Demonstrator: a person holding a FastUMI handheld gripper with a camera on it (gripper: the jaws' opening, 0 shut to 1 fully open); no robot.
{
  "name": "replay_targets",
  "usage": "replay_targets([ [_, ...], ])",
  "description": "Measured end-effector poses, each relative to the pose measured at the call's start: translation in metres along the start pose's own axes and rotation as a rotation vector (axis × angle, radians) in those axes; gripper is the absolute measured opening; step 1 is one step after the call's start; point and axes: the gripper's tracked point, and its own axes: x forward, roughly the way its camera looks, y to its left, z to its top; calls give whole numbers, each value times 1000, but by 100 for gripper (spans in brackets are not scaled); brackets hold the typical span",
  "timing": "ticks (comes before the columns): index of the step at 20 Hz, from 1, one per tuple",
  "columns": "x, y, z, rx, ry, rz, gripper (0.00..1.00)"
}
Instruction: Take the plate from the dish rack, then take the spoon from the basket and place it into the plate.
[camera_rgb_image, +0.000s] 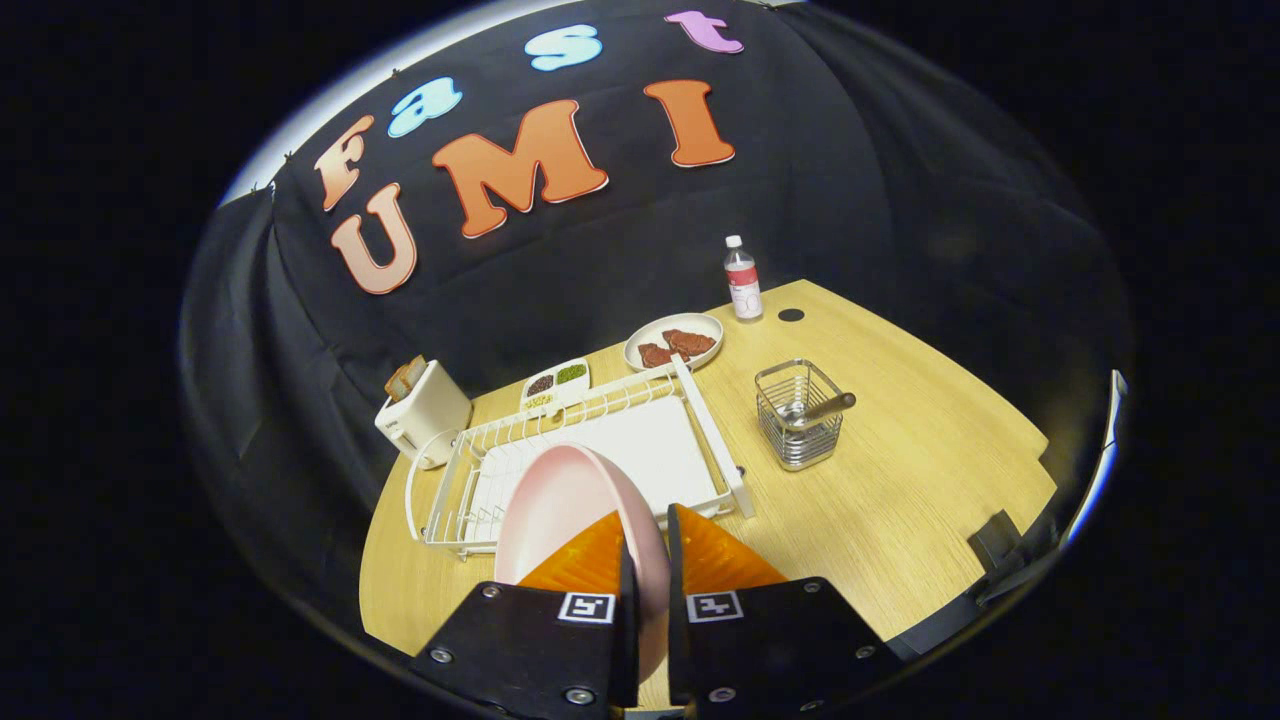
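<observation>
Gripper view. Tool (648, 545): fingers closed onto the rim of the pink plate (570, 510), one finger on each face, the plate held on edge and lifted above the near end of the white dish rack (715, 440). Step in hand, as judged: first stage, plate out of the rack and carried, not yet set down. Next move calls for: a bare patch of the wooden table (900, 490), likely the open area between rack and wire basket (797, 415), the plate lowered flat and let go before the tool can turn to the spoon. Spoon (828, 405): in the basket, handle leaning out over the far rim, well apart from the tool. Other items, beyond the rack: white toaster (425, 410) with a slice in it, divided tray (555, 383) of small foods, a second plate (673, 342) bearing dark reddish pieces, a bottle (742, 280) near the table's far edge. Writing: the bottle carries a reddish label, too small to read; square printed markers sit on both fingers, no legible text.
</observation>
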Motion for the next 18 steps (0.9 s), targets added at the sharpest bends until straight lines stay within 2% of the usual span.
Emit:
replay_targets([
  [8, 0, -24, -56, 141, 101, 32, 12],
  [15, 18, -19, -106, 263, 199, 101, 12],
  [18, 21, -19, -114, 282, 211, 101, 12],
])
